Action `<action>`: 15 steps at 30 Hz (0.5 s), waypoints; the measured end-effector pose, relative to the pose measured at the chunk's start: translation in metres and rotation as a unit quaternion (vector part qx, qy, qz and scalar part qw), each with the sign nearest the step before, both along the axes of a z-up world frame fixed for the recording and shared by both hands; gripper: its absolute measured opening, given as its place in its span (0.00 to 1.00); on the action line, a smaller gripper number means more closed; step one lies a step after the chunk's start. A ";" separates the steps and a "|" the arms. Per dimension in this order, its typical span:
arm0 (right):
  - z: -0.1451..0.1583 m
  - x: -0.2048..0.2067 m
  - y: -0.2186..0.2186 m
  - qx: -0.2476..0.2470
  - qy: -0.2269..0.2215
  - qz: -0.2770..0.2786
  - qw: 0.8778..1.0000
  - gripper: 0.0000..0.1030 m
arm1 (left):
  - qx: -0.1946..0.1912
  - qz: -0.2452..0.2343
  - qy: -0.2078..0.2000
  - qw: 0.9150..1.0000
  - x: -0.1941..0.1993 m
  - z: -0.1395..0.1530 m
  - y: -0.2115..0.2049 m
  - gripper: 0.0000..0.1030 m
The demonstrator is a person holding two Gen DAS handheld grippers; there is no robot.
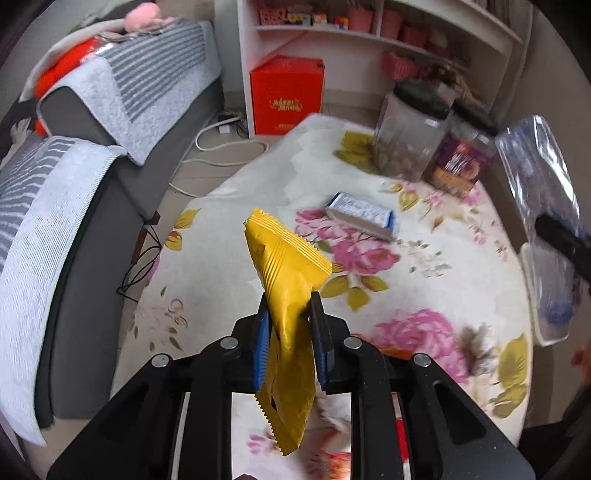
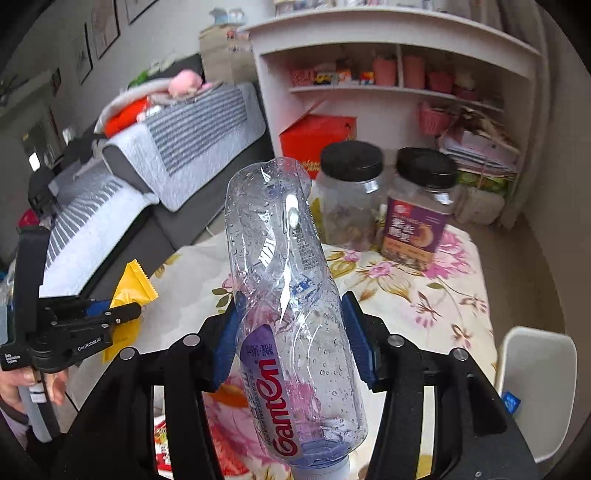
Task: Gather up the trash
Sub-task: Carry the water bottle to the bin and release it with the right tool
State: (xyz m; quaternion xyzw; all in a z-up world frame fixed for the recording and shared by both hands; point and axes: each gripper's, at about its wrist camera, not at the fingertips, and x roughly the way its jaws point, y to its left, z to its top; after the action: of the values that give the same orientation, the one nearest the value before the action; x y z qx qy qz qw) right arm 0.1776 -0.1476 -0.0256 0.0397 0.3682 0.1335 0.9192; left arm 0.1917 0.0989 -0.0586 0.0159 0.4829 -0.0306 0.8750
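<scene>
Left gripper (image 1: 289,308) clamped on a yellow snack wrapper (image 1: 286,280), held above the floral tablecloth (image 1: 461,280), serrated ends projecting past the blue pads (image 1: 261,354) at front and back; right gripper (image 2: 291,325) clamped on a crumpled clear water bottle (image 2: 291,295), cap end toward the camera, base pointing away, droplets inside, purple label reading "Ganten". Seen only from the left wrist: small blue-and-white box (image 1: 360,214) lying flat on the cloth, near the wrapper tip but apart from it; white cable (image 1: 218,147) and black cable (image 1: 142,262) on the floor beside the grey sofa (image 1: 96,221); bottle at the far right edge, blurred. Seen only from the right wrist: white bin (image 2: 537,391) beside the table's right edge; the left gripper from its side at lower left, wrapper pinched, with a hand (image 2: 22,384) around its handle; framed pictures (image 2: 105,27) on the wall. Common to both views: two black-lidded jars (image 2: 349,195) side by side at the far end of the table, red box (image 1: 286,96) under the white shelving (image 2: 391,92).
</scene>
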 end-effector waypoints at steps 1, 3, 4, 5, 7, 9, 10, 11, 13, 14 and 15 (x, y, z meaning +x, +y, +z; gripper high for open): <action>0.001 -0.004 -0.003 0.000 -0.005 -0.004 1.000 0.49 | -0.009 0.008 -0.010 1.000 -0.007 0.006 -0.005 0.20; 0.005 -0.016 -0.010 -0.002 -0.020 -0.015 1.000 0.49 | -0.020 0.017 -0.025 0.999 -0.017 0.013 -0.013 0.20; 0.006 -0.021 -0.016 -0.004 -0.030 -0.022 0.999 0.49 | -0.029 0.022 -0.035 0.999 -0.023 0.016 -0.019 0.20; 0.007 -0.025 -0.021 -0.004 -0.035 -0.027 0.999 0.49 | -0.034 0.027 -0.040 0.998 -0.027 0.018 -0.024 0.20; 0.006 -0.031 -0.032 0.000 -0.039 -0.041 0.998 0.49 | -0.043 0.035 -0.052 0.997 -0.034 0.022 -0.034 0.20; 0.006 -0.036 -0.041 0.000 -0.042 -0.053 0.998 0.49 | -0.057 0.042 -0.062 0.996 -0.042 0.024 -0.046 0.20; 0.007 -0.039 -0.049 -0.002 -0.045 -0.061 0.997 0.49 | -0.064 0.042 -0.065 0.995 -0.045 0.025 -0.055 0.20; 0.007 -0.041 -0.053 -0.003 -0.048 -0.065 0.997 0.49 | -0.066 0.042 -0.067 0.995 -0.047 0.025 -0.061 0.20; 0.008 -0.045 -0.064 -0.007 -0.053 -0.074 0.996 0.49 | -0.068 0.040 -0.074 0.994 -0.051 0.026 -0.077 0.20; 0.008 -0.048 -0.069 -0.010 -0.056 -0.079 0.995 0.49 | -0.069 0.037 -0.076 0.994 -0.052 0.026 -0.085 0.20; 0.008 -0.050 -0.076 -0.014 -0.059 -0.084 0.995 0.49 | -0.069 0.033 -0.077 0.994 -0.053 0.026 -0.093 0.20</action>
State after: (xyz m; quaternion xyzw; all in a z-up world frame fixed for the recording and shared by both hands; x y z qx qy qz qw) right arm 0.1278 -0.2237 -0.0177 0.0499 0.3102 0.0526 0.9479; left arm 0.1392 0.0055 -0.0328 -0.0584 0.4109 -0.0336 0.9092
